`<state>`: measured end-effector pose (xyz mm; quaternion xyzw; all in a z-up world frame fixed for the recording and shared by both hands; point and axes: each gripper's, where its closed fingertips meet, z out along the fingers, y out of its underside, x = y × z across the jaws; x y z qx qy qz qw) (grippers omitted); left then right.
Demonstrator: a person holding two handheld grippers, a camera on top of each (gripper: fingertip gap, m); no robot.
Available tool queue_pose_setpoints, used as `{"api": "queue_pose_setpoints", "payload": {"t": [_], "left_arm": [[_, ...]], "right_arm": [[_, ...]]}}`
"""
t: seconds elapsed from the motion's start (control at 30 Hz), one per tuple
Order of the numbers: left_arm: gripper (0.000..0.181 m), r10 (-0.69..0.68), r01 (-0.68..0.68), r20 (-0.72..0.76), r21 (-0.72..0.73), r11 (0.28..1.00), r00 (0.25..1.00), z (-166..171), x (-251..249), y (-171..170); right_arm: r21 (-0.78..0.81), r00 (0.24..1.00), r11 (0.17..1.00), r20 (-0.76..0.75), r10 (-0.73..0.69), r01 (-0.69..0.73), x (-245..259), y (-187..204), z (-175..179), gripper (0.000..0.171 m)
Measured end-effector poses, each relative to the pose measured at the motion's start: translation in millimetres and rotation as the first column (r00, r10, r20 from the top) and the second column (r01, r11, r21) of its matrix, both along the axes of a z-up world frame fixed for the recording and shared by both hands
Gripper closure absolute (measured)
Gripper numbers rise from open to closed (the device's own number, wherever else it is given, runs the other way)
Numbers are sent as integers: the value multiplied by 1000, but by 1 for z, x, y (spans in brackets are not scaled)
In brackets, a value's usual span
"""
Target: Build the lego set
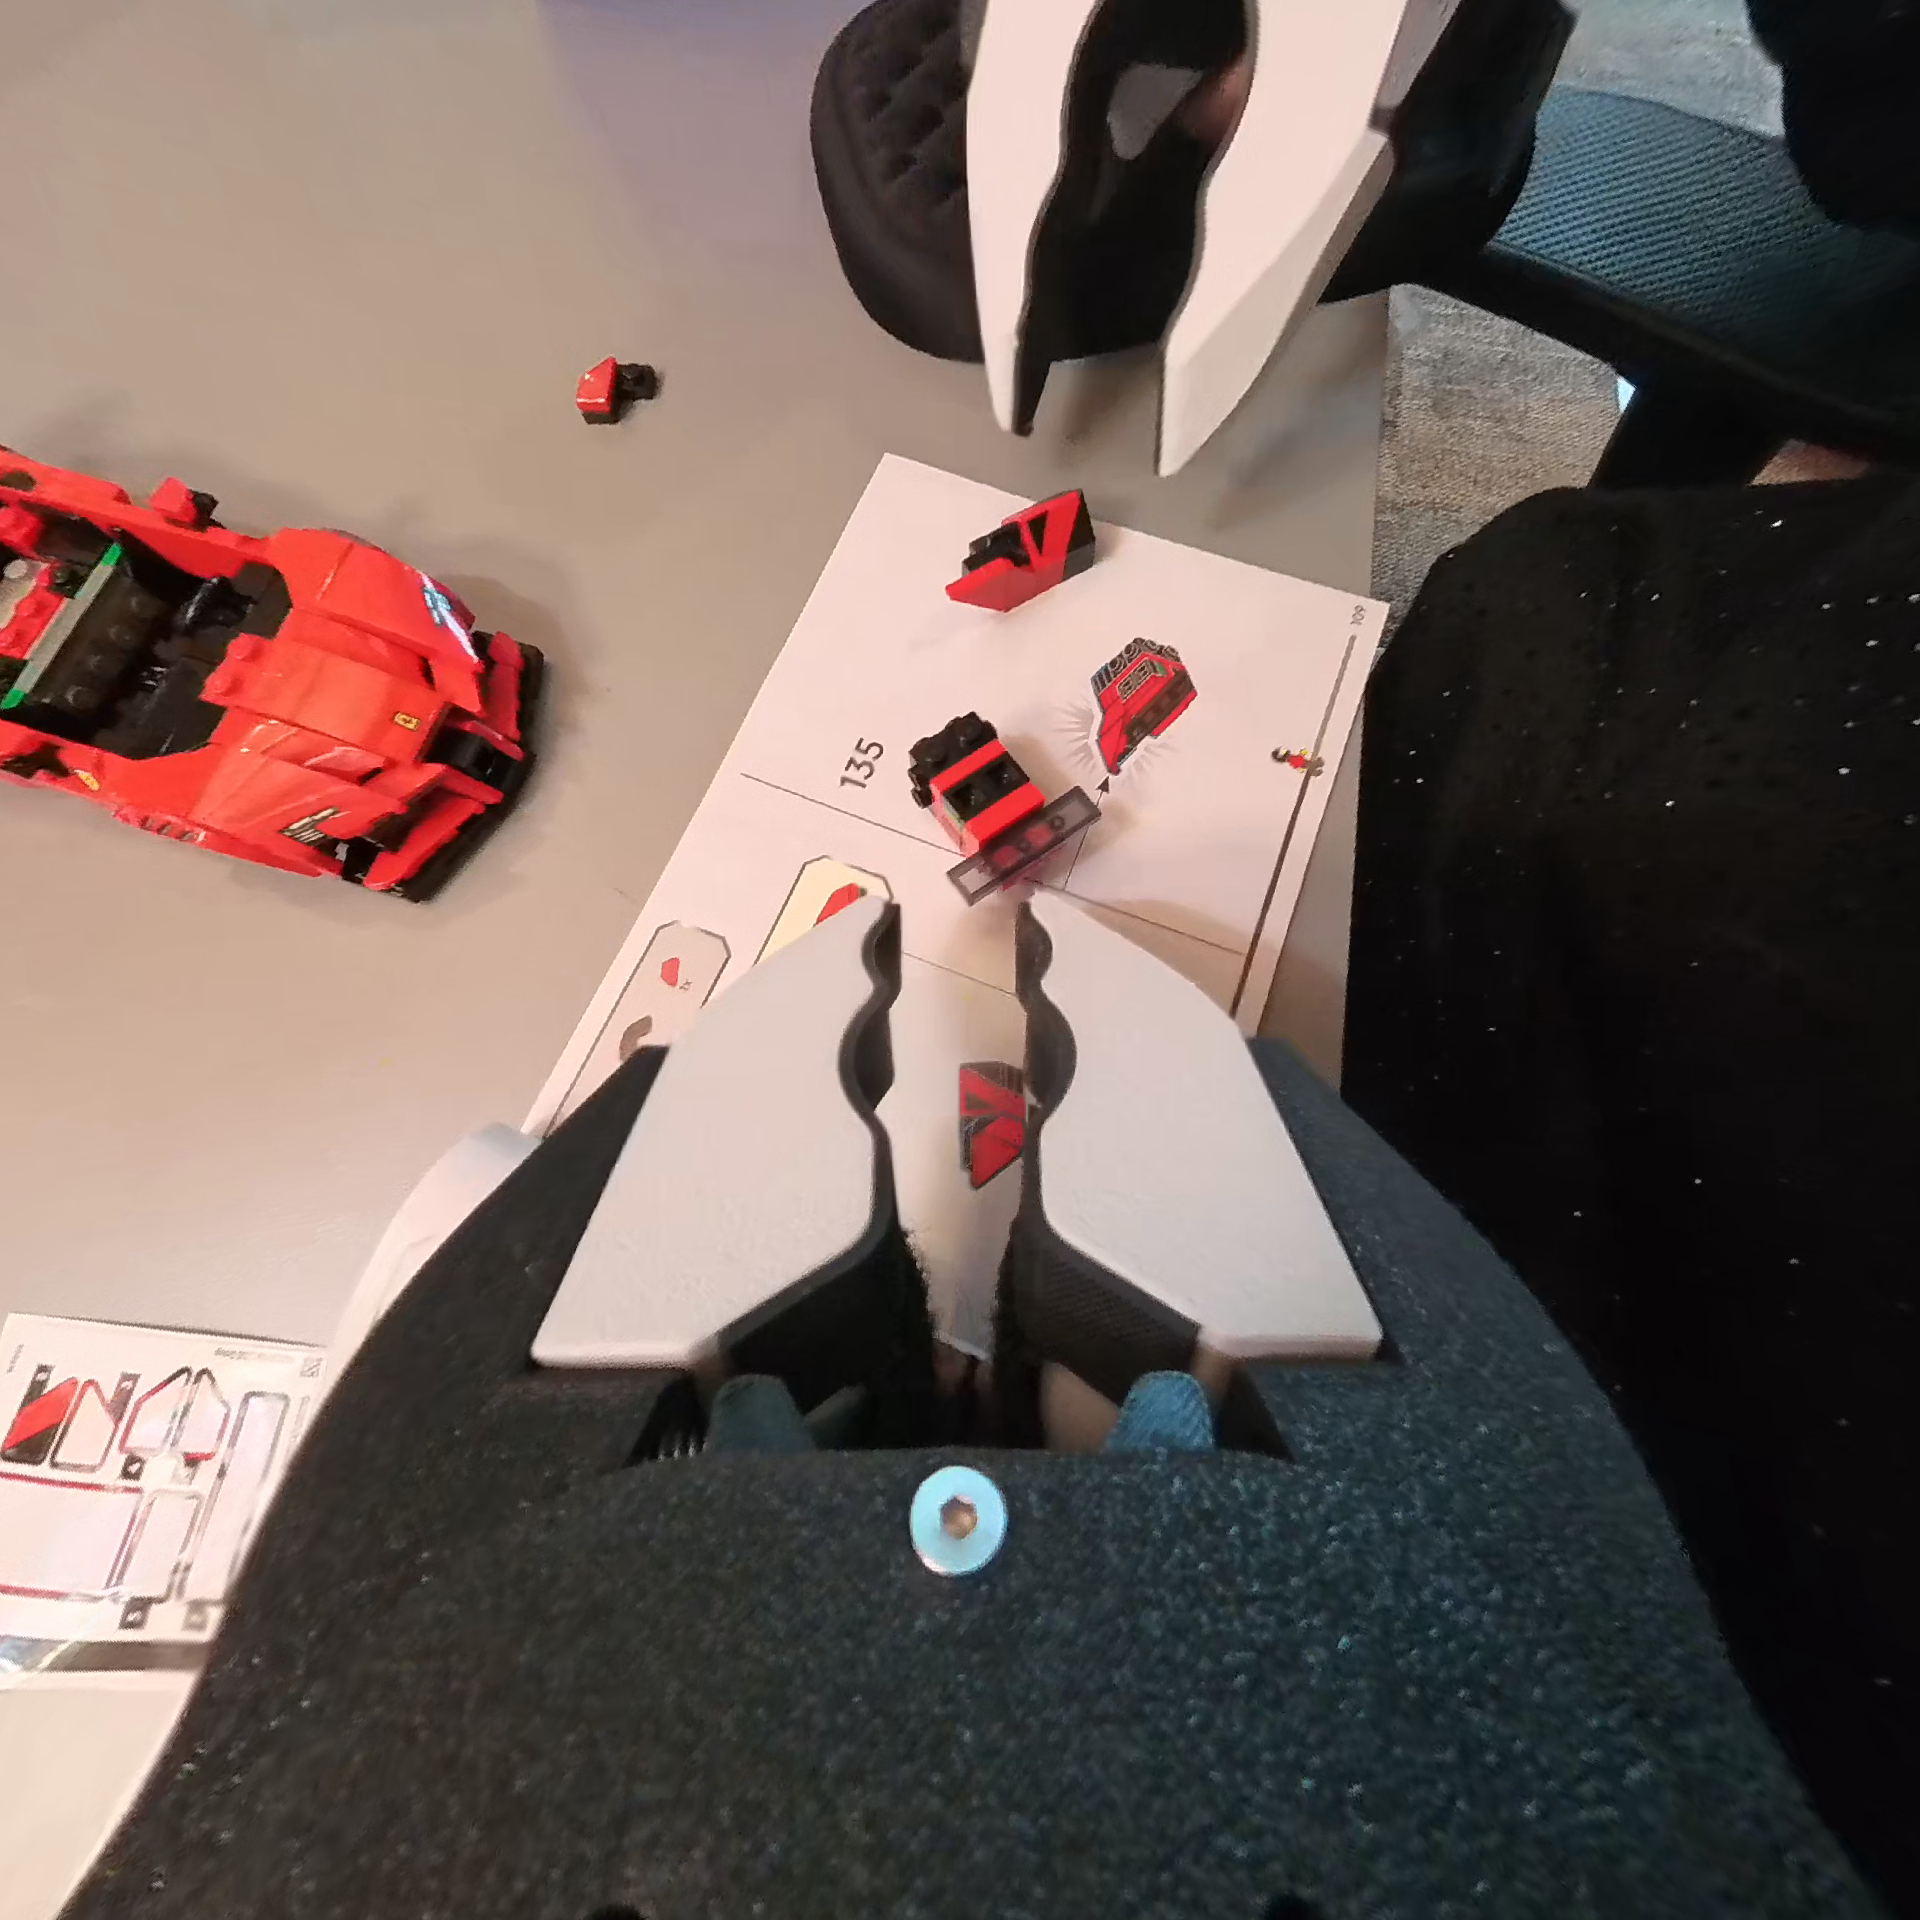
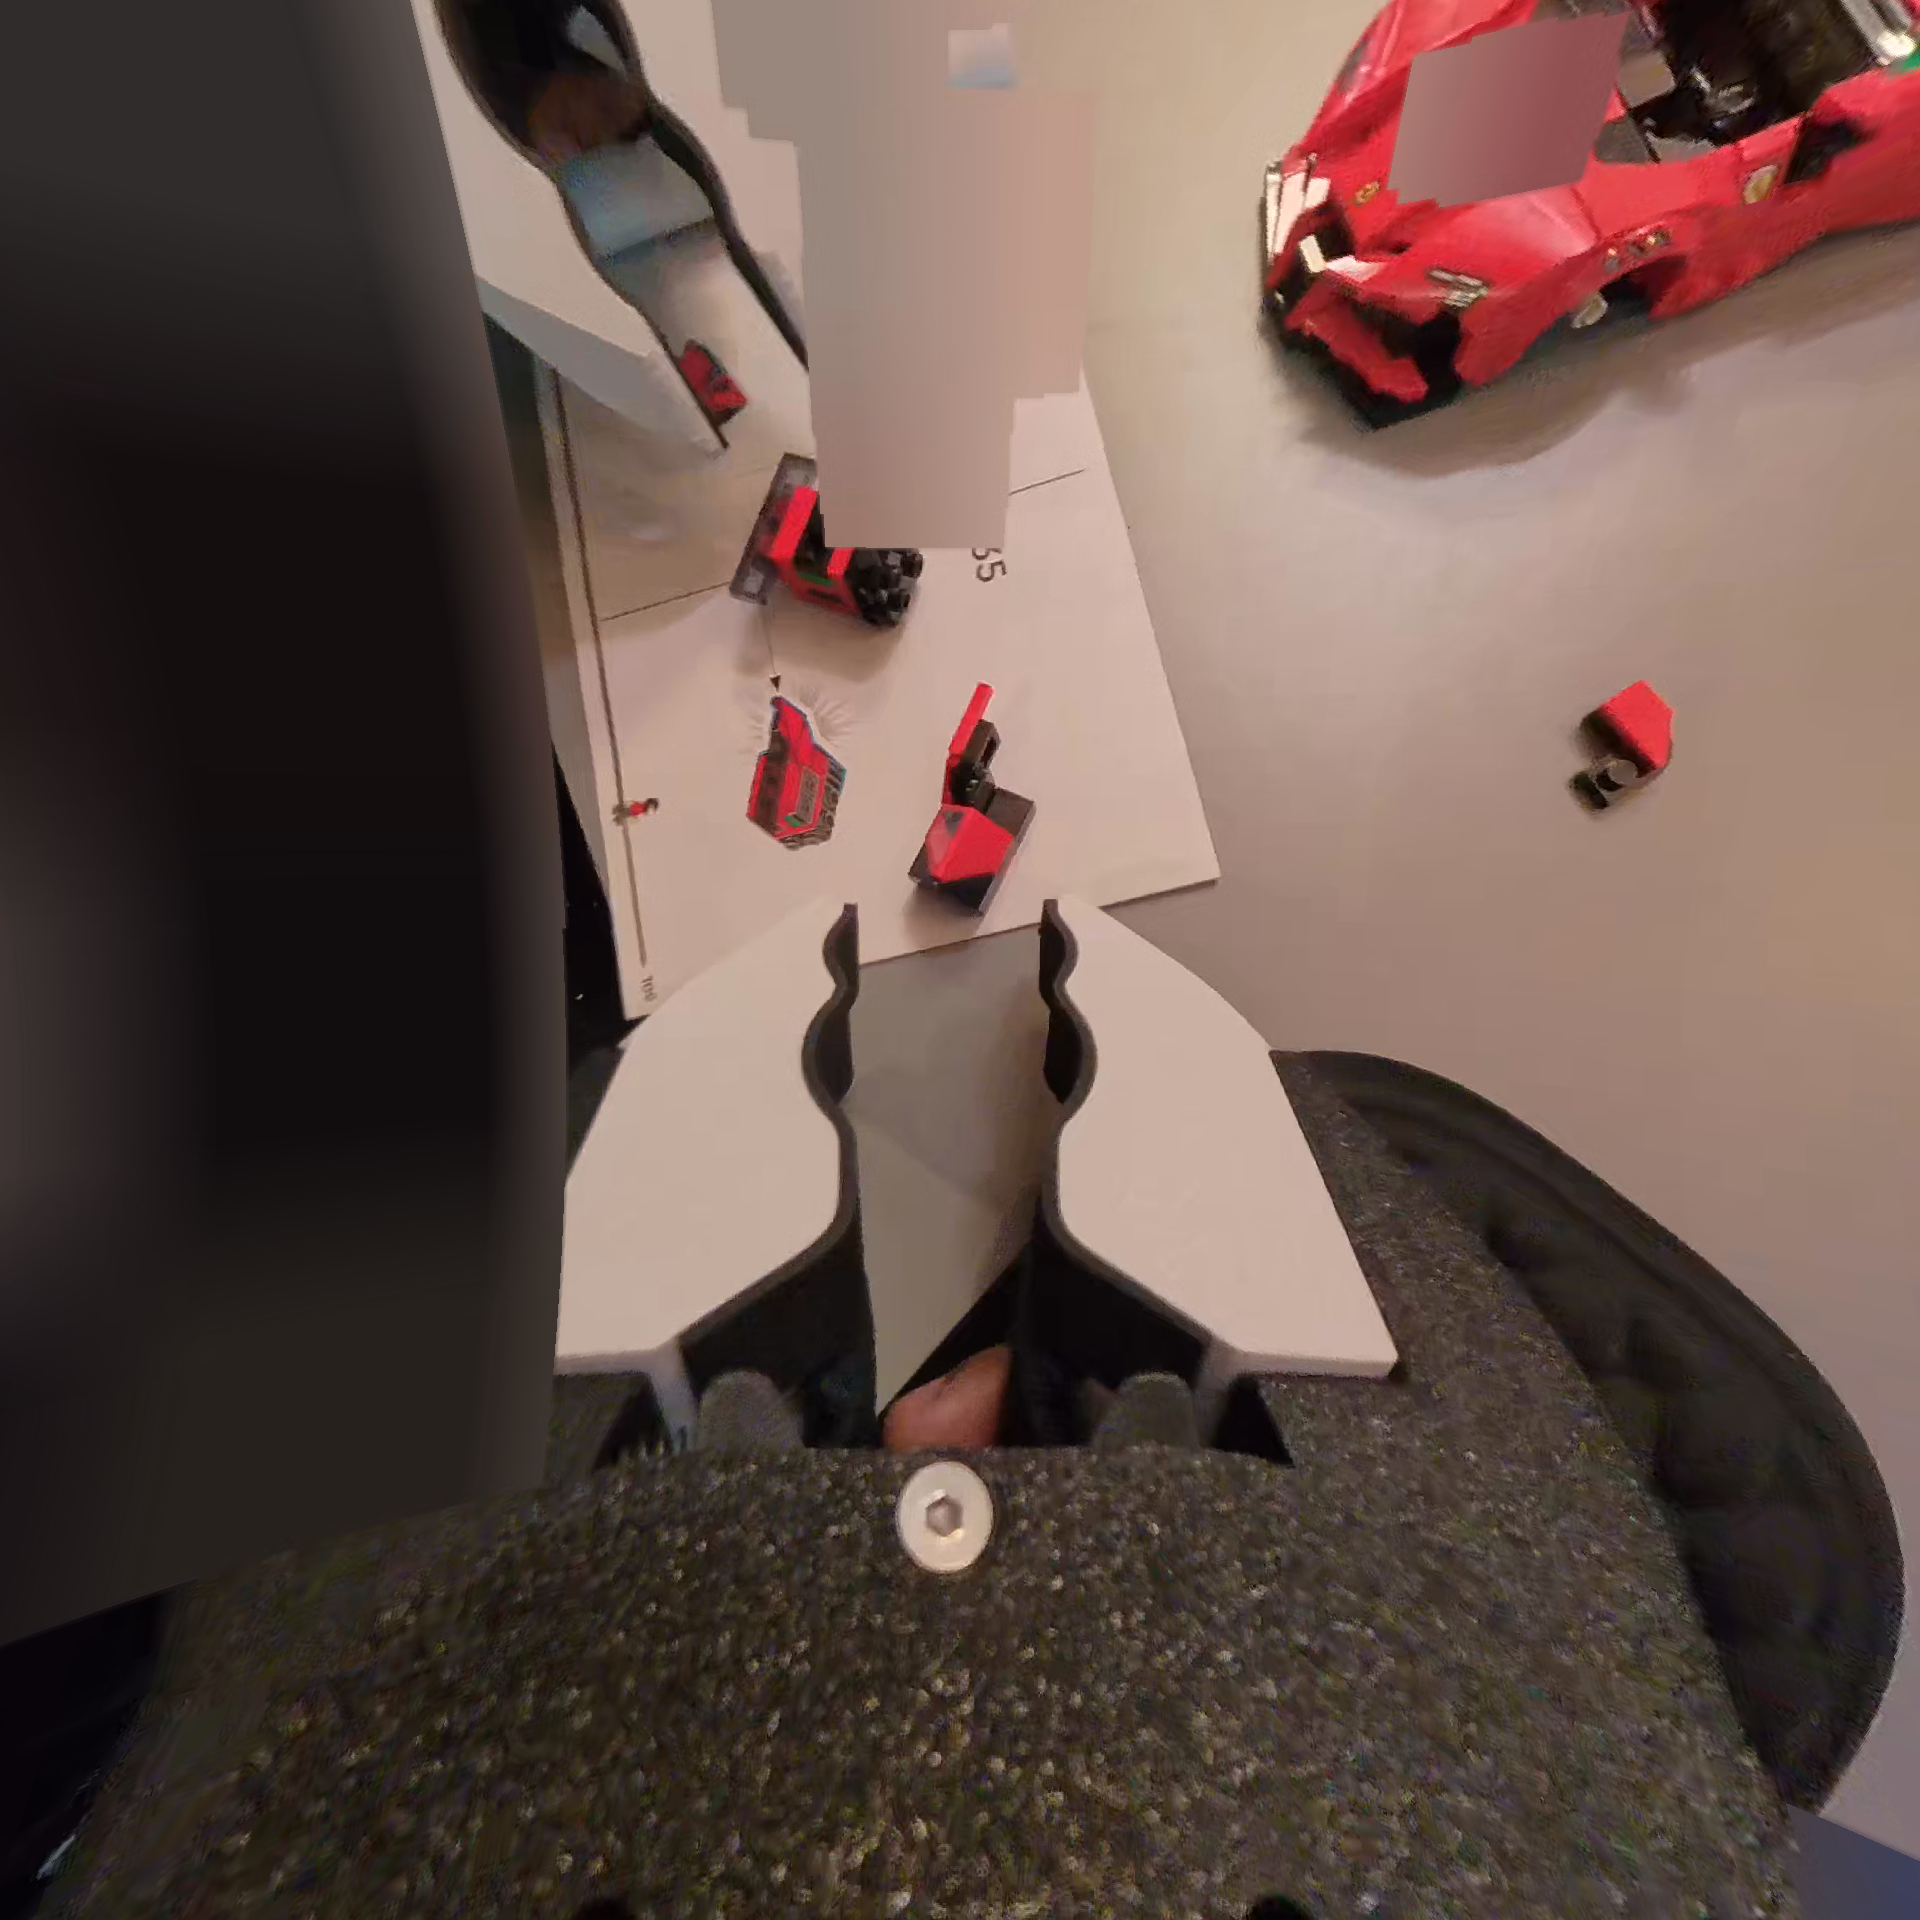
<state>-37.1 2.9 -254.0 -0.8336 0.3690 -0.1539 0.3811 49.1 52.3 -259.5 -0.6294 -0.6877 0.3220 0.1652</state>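
Note:
A red lego car [image 1: 270, 696] stands on the grey table at the left; it also shows in the right wrist view [image 2: 1621, 208]. An open instruction booklet [image 1: 1195, 831] lies near the table edge. On it sit a red-and-black sub-assembly with a smoky clear plate [image 1: 982, 800] [image 2: 831, 566] and a red-and-black wedge piece [image 1: 1029, 551] [image 2: 971, 821]. A small red-and-black piece [image 1: 613, 387] [image 2: 1626, 743] lies alone on the table. My left gripper [image 1: 956, 914] is open and empty just short of the sub-assembly. My right gripper [image 2: 948, 914] [image 1: 1096, 436] is open and empty just short of the wedge piece.
A sticker sheet [image 1: 135, 1475] lies at the table's lower left. A black office chair [image 1: 1704, 270] stands beyond the table edge. A person's dark clothing [image 1: 1642, 1039] fills the right side and blocks the left of the right wrist view [image 2: 239, 727]. The left gripper's tips are roughly 11 cm from the right gripper's. The small red-and-black piece [image 1: 613, 387] sits 10 cm or so from the ends of my right fingers. The right camera catches it too, in the right wrist view [image 2: 1616, 735].

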Motion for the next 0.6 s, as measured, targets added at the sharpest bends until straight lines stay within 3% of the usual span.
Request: {"api": "queue_pose_setpoints", "payload": {"t": [0.23,0.4,0.6], "left_arm": [[160,4,-4,-5,10,1000,1000,2,-2,-1],[157,7,-7,15,37,999,1000,7,-5,0],[152,-44,36,141,55,998,989,28,4,-2]], "right_arm": [[54,998,998,53,-28,25,-14,-3,-13,136],[75,999,997,50,-11,7,-17,-2,-15,153],[-140,994,985,-49,98,-104,-22,-11,16,154]]}}
